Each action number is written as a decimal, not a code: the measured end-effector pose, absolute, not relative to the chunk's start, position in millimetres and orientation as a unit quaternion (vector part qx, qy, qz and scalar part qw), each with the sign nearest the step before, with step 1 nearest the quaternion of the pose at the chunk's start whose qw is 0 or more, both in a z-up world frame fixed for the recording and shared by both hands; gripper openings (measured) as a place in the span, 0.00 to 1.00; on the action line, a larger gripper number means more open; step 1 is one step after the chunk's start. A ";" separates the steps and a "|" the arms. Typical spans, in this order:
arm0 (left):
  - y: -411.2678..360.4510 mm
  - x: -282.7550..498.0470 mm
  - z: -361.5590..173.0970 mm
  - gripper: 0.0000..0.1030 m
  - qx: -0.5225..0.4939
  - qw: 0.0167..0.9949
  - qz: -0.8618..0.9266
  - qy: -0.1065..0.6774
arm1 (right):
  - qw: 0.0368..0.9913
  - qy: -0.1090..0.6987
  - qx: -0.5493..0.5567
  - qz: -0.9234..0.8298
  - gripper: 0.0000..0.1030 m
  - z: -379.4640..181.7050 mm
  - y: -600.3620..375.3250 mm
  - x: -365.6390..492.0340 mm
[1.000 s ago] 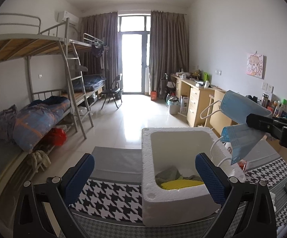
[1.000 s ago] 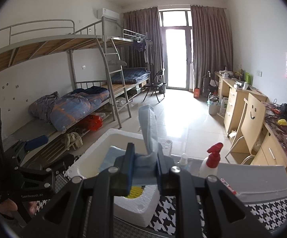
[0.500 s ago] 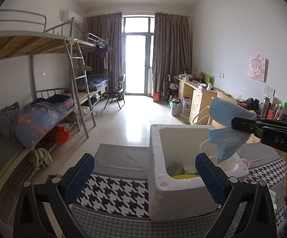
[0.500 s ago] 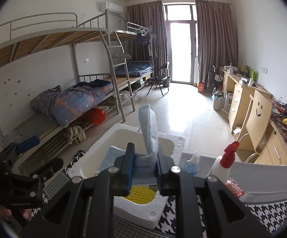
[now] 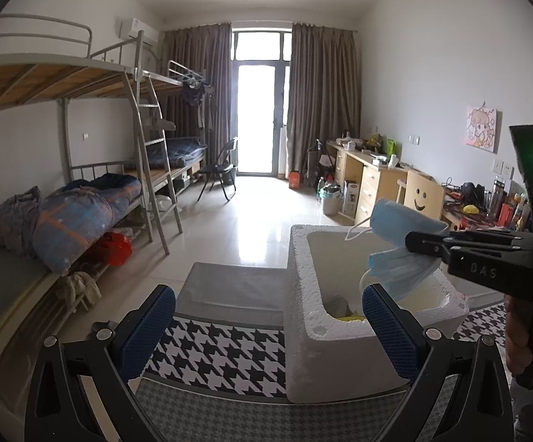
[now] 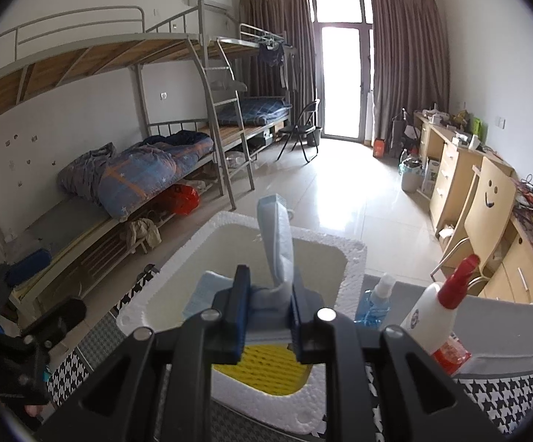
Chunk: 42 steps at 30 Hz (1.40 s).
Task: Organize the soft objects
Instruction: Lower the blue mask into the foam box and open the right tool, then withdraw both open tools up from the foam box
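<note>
The right gripper (image 6: 266,316) was clamped on a bunch of blue face masks (image 6: 275,243), pads pressed against the folded fabric near its lower end, so the loose upper part stood up past the jaws and a white ear loop (image 5: 355,230) dangled free. In the left wrist view the same gripper (image 5: 413,244) reached in from the right with the masks (image 5: 402,235) hanging directly over the open mouth of the white foam box (image 5: 303,294); holding them above the cavity rather than the rim would let them fall inside on release. The box sat on a houndstooth cloth (image 5: 222,353) covering the table, and a yellow sponge-like item (image 6: 263,368) already lay on its floor, with a greyish cloth beside it, so the box appeared to serve as the collecting bin for soft things. The left gripper (image 5: 266,328) had its jaws spread wide with nothing between them, held low in front of the box, probably kept clear of the drop. A red-capped spray bottle (image 6: 436,313) and a smaller blue bottle (image 6: 375,300) stood just beside the box on the right, outside it. Judgement: release had not yet happened; lowering a little further would keep the ear loops from snagging the rim.
</note>
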<state>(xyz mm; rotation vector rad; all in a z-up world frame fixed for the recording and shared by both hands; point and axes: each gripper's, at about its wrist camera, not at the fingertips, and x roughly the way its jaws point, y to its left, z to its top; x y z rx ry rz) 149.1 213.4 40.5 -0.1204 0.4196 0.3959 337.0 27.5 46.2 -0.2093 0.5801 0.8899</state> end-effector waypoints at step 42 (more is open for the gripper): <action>185.4 134.8 56.3 0.99 -0.043 0.963 0.184 0.192 | 0.869 0.224 -0.090 0.432 0.93 72.6 -14.3 301.8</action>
